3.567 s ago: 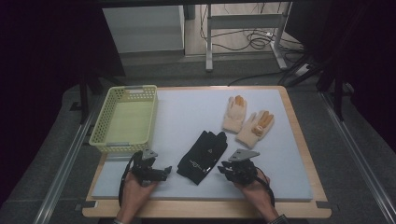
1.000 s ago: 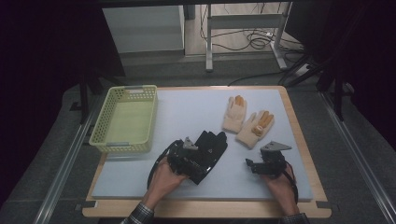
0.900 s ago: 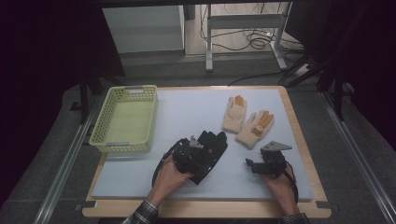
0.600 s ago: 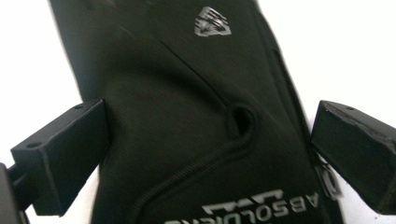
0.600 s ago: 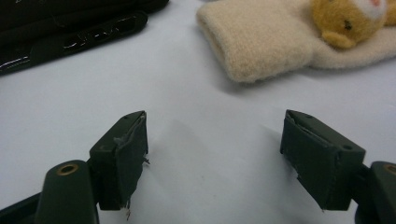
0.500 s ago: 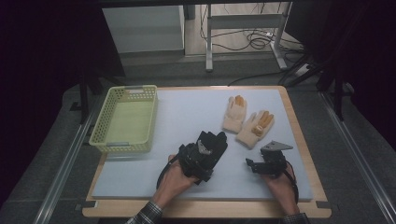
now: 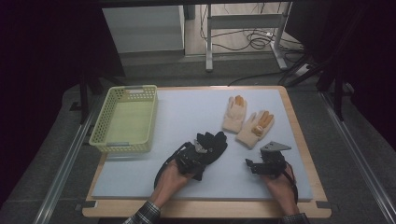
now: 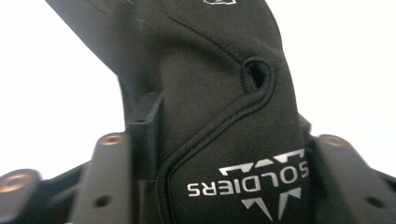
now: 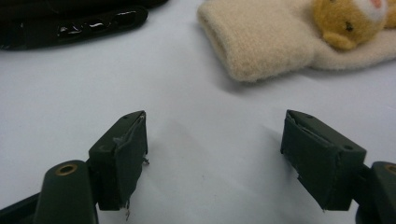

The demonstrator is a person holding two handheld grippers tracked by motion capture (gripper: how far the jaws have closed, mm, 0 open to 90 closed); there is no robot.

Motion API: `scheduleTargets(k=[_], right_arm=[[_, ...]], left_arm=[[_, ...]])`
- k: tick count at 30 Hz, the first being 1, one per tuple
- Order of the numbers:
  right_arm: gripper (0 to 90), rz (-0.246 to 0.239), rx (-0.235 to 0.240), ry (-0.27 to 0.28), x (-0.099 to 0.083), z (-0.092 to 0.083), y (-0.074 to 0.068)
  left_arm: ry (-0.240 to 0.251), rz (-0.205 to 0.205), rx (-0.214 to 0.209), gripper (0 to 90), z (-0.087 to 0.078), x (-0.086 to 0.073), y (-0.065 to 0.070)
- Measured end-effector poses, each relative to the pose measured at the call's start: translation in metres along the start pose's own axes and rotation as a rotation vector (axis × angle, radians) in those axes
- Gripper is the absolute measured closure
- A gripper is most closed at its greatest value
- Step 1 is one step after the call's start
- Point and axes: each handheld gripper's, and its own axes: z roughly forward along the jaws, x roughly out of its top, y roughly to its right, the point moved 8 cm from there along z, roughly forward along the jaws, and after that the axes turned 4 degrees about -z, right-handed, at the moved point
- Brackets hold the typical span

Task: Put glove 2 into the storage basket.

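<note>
The left gripper (image 7: 196, 158) sits on the black glove (image 7: 211, 143) at the near middle of the surface (image 7: 187, 112). Its jaws have just been closing, and in the left gripper view the glove's cuff (image 8: 224, 140), with white lettering, fills the space between them; the cloth is pinched there on both sides. The glove's fingers run ahead of the jaws, away from the person, and lie flat on the surface.

The right gripper (image 7: 254, 165) rests on the surface well to the right of the left one, held in the right hand (image 7: 280, 184). Its jaws stand wide apart with bare surface between them; they hold nothing.

Ahead of the right jaws and slightly to their right lies a cream glove (image 9: 261, 42), cuff toward the jaws, with a small plush bear (image 9: 348, 23) on its back. In the high view this is the nearer of two cream gloves; the second (image 7: 235, 113) lies just beside it, farther from the person, and I cannot tell whether they touch. Ahead of the right jaws to their left, the edge of the black glove (image 9: 74, 21) shows, apart from the cream one.

A yellow basket (image 7: 125, 140) stands to the left of the left jaws, well apart from them. The strip of surface from the black glove to the basket is open. Nothing lies between the right jaws and the cream glove.
</note>
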Motion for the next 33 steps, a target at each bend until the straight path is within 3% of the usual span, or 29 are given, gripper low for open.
scheduleTargets(k=[4, 6, 9, 10, 11, 18, 27, 33], right_arm=[[22.4, 0.001, 0.001, 0.000, 0.000, 0.000, 0.000], [22.4, -0.001, 0.001, 0.001, 0.000, 0.000, 0.000], [22.4, 0.000, 0.001, 0.002, 0.000, 0.000, 0.000], [22.4, 0.000, 0.001, 0.002, 0.000, 0.000, 0.000], [22.4, -0.001, 0.001, 0.001, 0.000, 0.000, 0.000], [22.4, -0.002, -0.001, 0.001, 0.000, 0.000, 0.000], [22.4, 0.002, 0.001, 0.001, 0.000, 0.000, 0.000], [22.4, 0.001, 0.002, 0.002, 0.000, 0.000, 0.000]], left_arm=[[-0.007, 0.015, 0.023, 60.2, -0.001, 0.001, -0.001], [0.001, 0.004, 0.012, 62.2, -0.002, 0.003, -0.002], [0.043, -0.056, -0.049, 63.6, -0.009, 0.005, -0.011], [0.043, -0.056, -0.049, 63.8, -0.009, 0.005, -0.011], [0.053, -0.057, -0.026, 63.8, -0.014, 0.006, -0.018], [0.090, -0.093, -0.024, 63.5, -0.030, 0.011, -0.036], [0.127, -0.102, 0.003, 62.8, -0.050, 0.025, -0.048], [0.132, -0.116, 0.041, 62.4, -0.067, 0.036, -0.064]])
